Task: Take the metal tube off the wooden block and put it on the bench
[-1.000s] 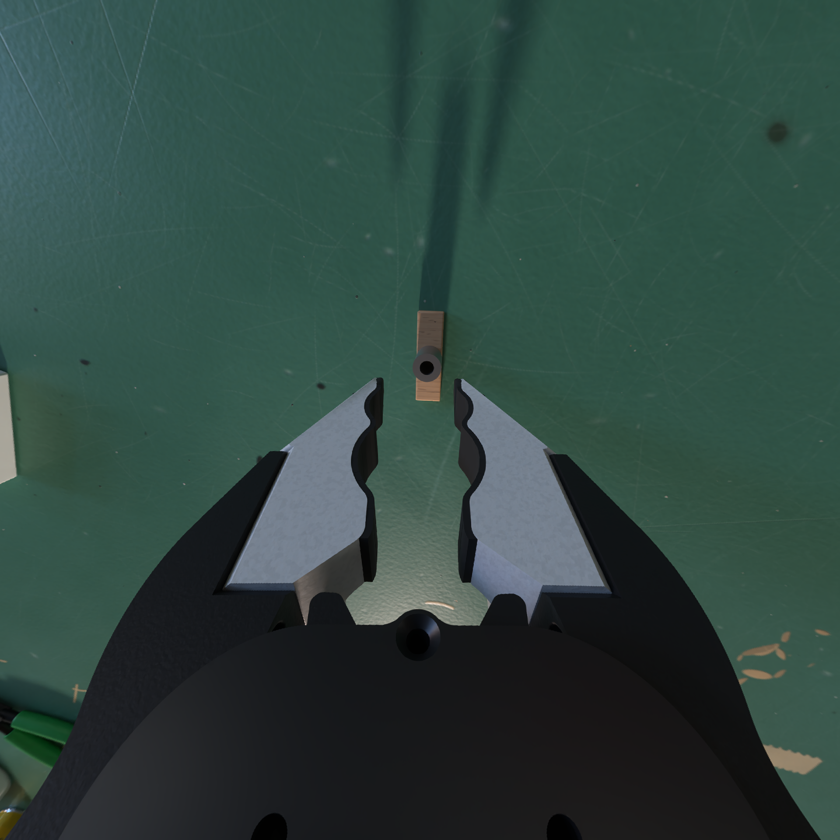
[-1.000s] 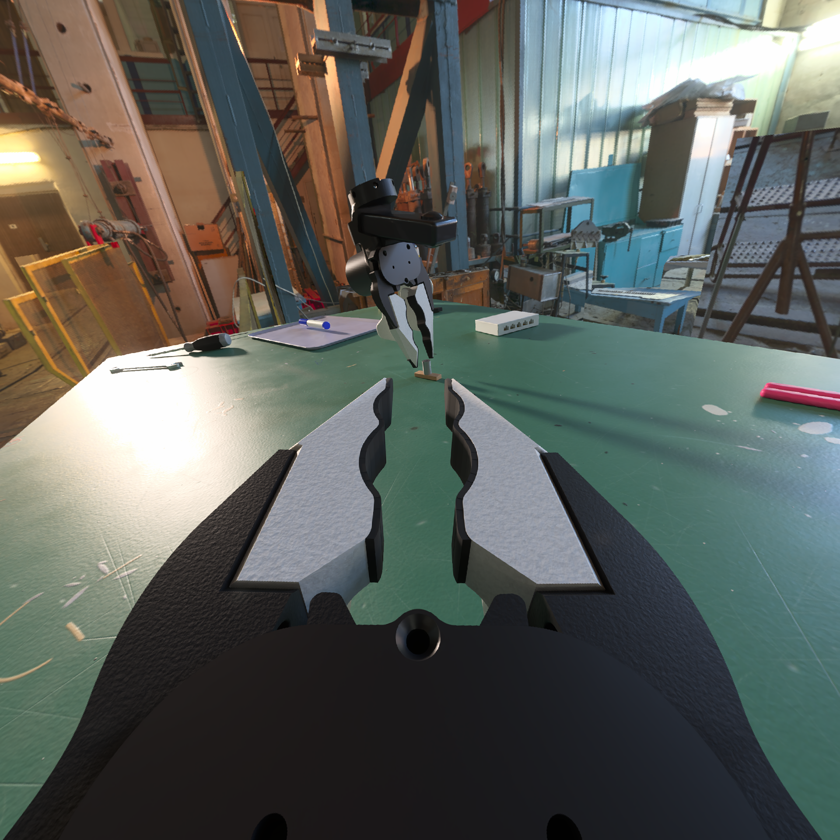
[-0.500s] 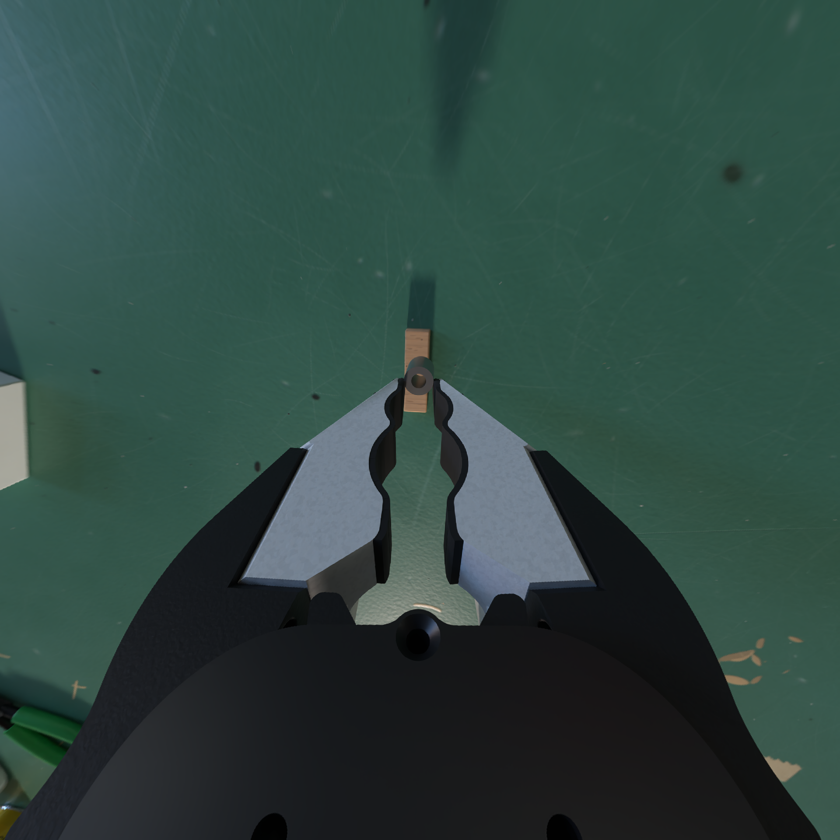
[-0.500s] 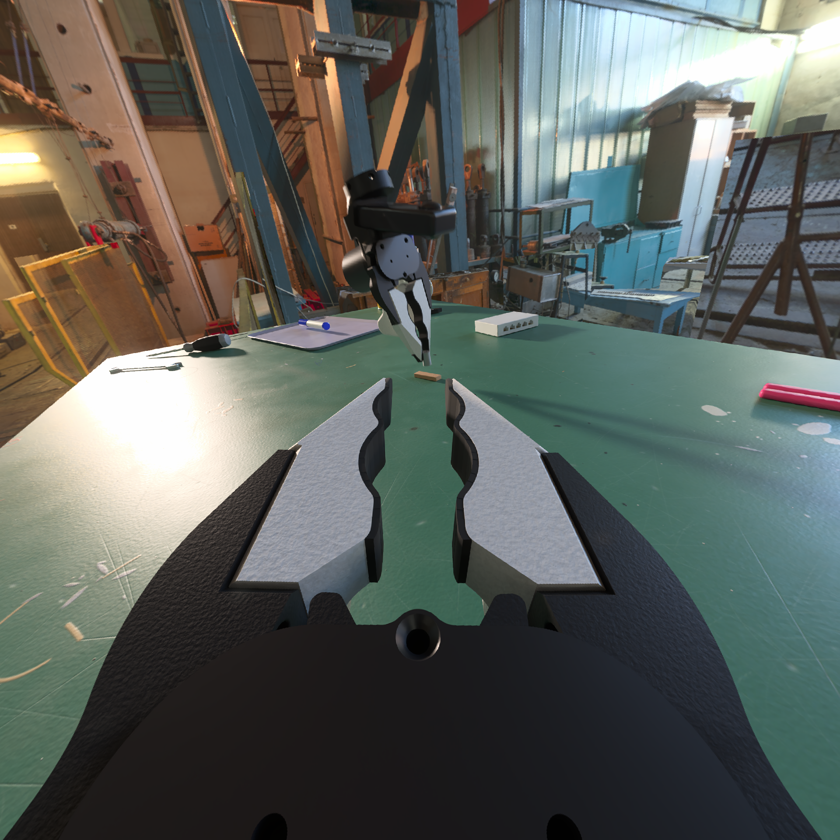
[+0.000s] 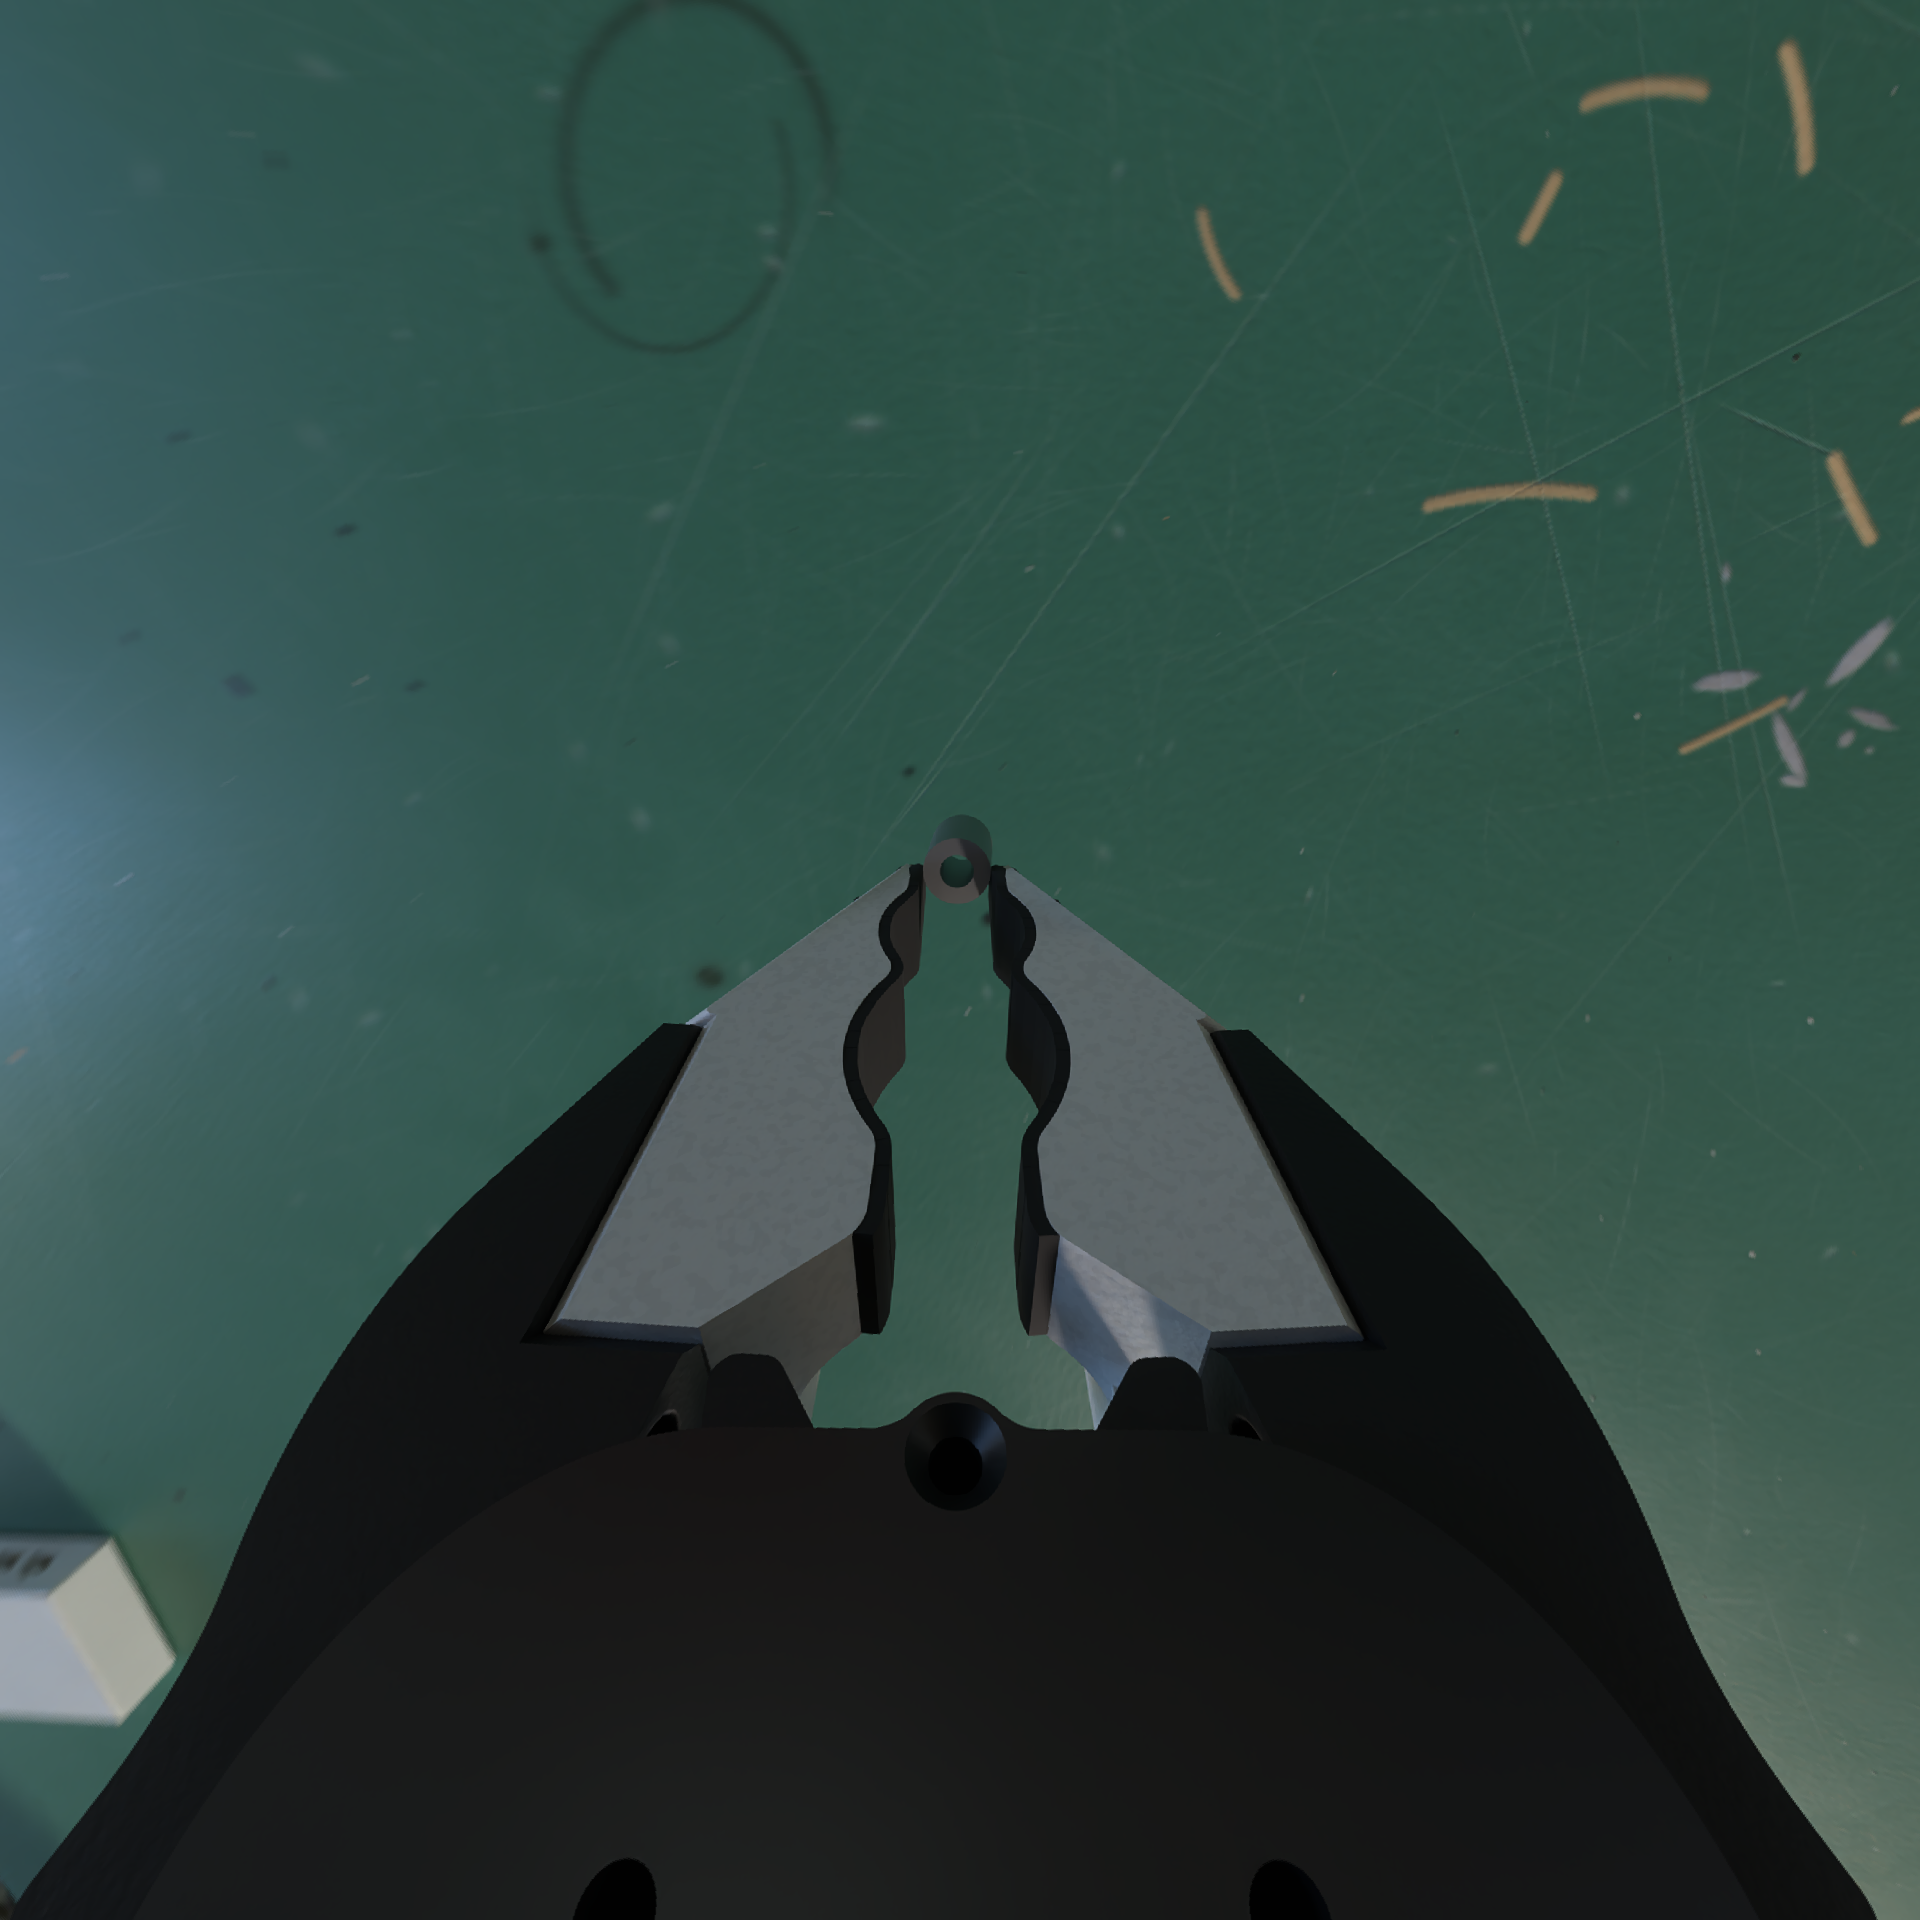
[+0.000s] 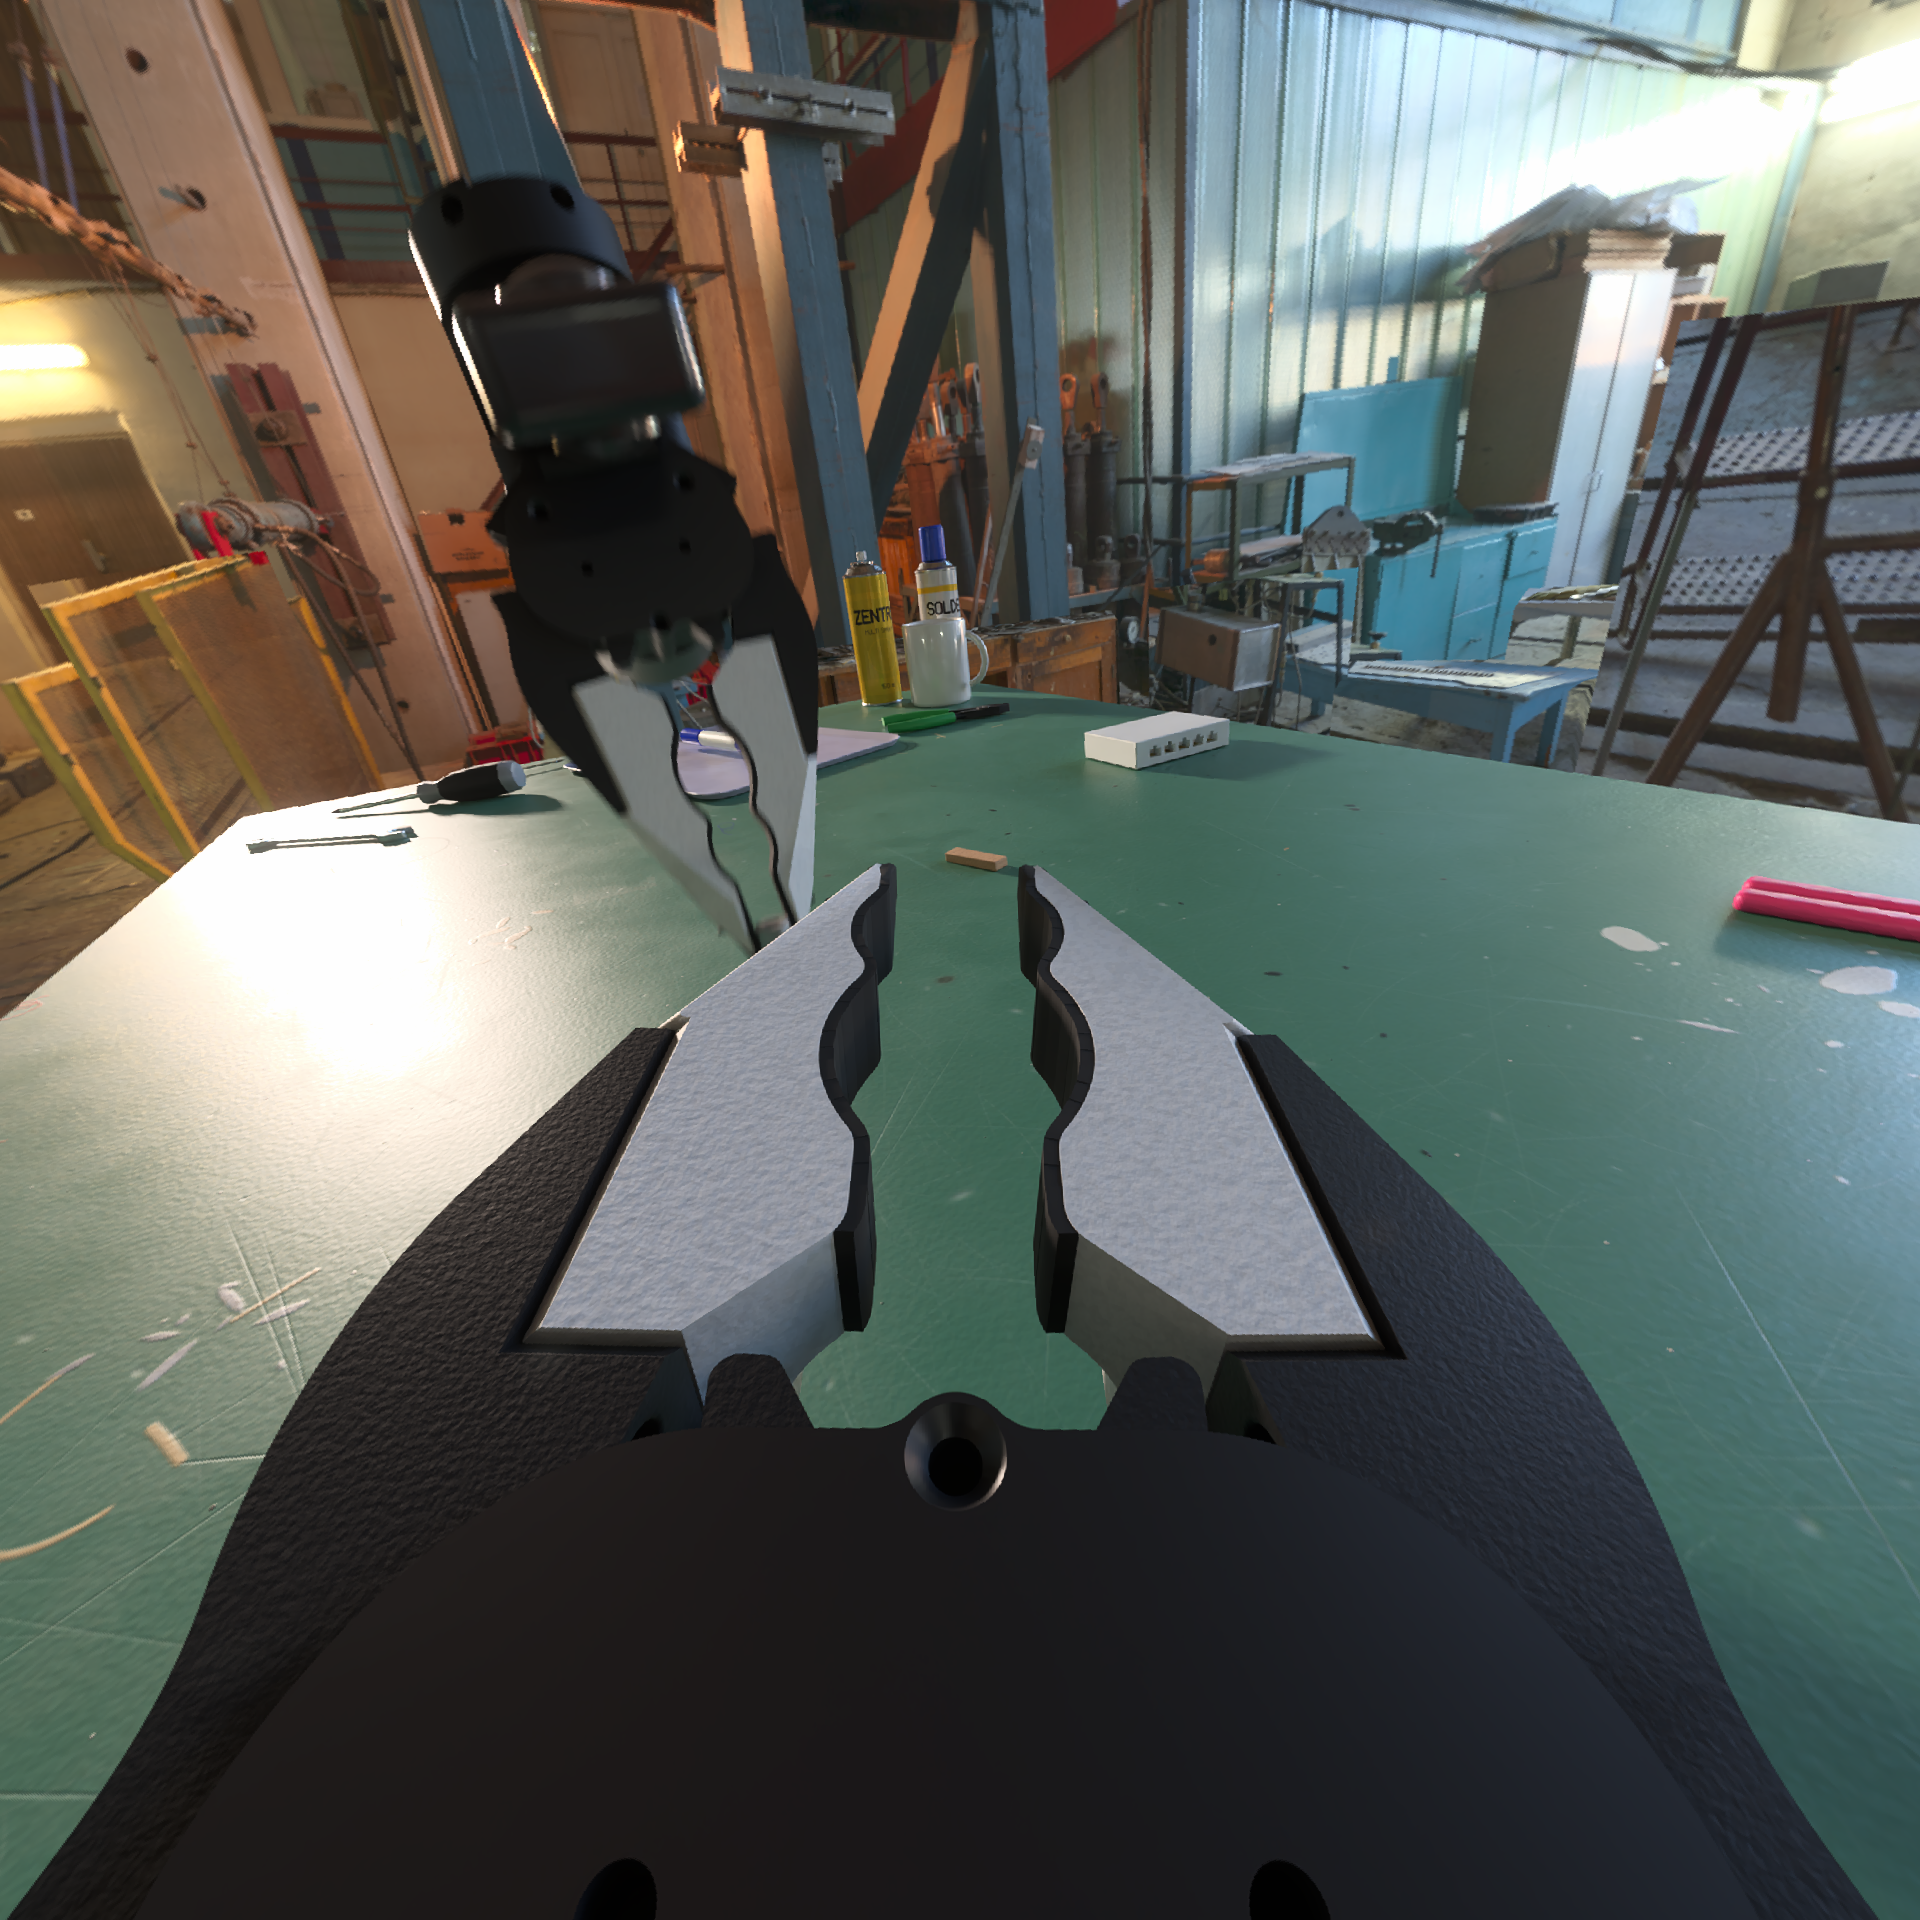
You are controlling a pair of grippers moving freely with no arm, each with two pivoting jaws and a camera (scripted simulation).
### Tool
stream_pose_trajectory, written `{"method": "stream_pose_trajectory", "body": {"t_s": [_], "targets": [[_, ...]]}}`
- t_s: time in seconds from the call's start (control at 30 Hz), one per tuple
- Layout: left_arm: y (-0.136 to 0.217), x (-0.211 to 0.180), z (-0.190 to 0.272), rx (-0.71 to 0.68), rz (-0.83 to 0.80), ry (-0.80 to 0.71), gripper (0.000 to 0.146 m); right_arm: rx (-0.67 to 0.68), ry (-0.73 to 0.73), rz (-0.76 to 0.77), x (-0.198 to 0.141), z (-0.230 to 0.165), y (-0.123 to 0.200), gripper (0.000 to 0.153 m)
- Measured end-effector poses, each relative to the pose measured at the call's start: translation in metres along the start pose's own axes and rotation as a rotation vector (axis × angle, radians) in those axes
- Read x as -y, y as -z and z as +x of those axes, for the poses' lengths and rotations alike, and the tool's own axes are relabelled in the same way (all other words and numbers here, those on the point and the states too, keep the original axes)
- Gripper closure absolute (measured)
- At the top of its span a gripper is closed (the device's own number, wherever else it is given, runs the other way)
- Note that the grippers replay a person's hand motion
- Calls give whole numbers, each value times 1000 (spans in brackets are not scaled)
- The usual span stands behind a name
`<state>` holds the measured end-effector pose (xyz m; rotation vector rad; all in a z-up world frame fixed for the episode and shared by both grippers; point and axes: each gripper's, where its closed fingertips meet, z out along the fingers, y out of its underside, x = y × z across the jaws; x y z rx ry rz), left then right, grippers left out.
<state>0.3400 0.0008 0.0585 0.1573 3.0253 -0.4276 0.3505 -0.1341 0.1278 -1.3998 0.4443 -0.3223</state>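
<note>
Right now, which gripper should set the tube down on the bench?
Left. The left gripper already pinches the metal tube at its fingertips, low over bare bench, clear of the wooden block. The right gripper is open and empty.

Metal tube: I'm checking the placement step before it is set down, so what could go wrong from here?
1. The metal tube is pinched only at the very tips of the left hand-held gripper, so it could slip or twist out.
2. Being round, it may roll on the green bench once released.
3. The right hand-held gripper sits close by; the two could collide.
</note>
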Motion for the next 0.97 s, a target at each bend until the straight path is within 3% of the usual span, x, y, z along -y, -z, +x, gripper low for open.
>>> {"method": "stream_pose_trajectory", "body": {"t_s": [0.17, 0.4, 0.47, 0.53, 0.7, 0.97], "targets": [[-43, 8, 10, -46, -39, -9, 134, -1, -1, 1, 0, 0, 0, 129], [-53, 15, 14, -73, -24, 7, 134, -1, 4, 2, 1, 0, 0, 129], [-52, 14, 16, -81, -31, 10, 110, 0, 7, 1, 0, -1, 0, 129], [-47, 14, 17, -79, -20, 13, 102, 0, 6, 3, 1, 0, 0, 129], [-17, 8, 14, -39, 61, 70, 101, 0, 4, 4, 1, 0, 0, 129], [89, -61, -44, 284, 182, 290, 95, 3, 13, -14, -1, -2, -1, 129]]}}
